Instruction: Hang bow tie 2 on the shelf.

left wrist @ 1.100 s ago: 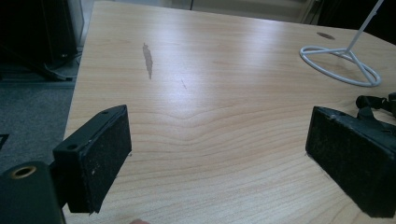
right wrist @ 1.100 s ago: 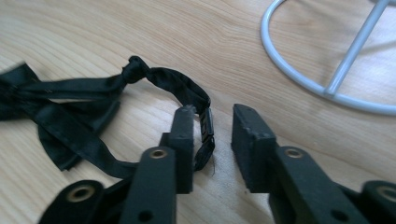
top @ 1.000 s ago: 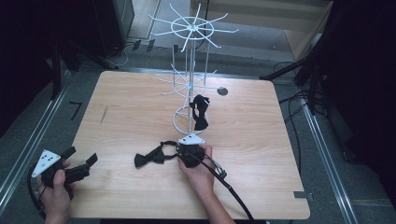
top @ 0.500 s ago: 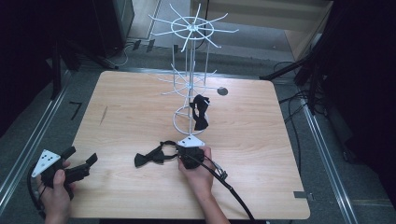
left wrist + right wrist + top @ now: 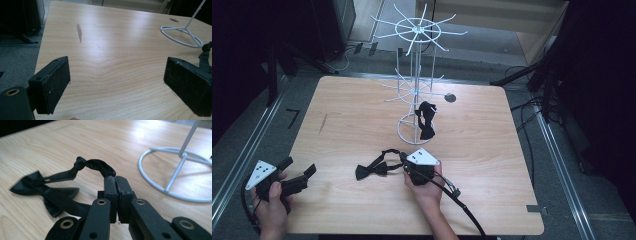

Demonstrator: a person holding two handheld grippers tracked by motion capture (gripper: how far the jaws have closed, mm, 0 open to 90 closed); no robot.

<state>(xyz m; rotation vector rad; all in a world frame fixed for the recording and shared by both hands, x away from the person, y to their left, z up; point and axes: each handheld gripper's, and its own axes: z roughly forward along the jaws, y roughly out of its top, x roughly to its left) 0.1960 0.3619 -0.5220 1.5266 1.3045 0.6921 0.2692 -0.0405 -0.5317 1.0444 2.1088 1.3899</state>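
One black fabric bow tie [image 5: 427, 120] already hangs on white wire rack [image 5: 416, 95]. My right gripper [image 5: 115, 180], fingers clamped on 2nd black bow tie's strap [image 5: 96, 167], w/ tie lying on wooden bench [image 5: 492, 150] near centre; hanging left. Left gripper [image 5: 117, 77] fingers wide, idle.

lab-like recording space, wooden table [image 5: 362, 115], dark curtains, floor cables [image 5: 532, 110], metal rails
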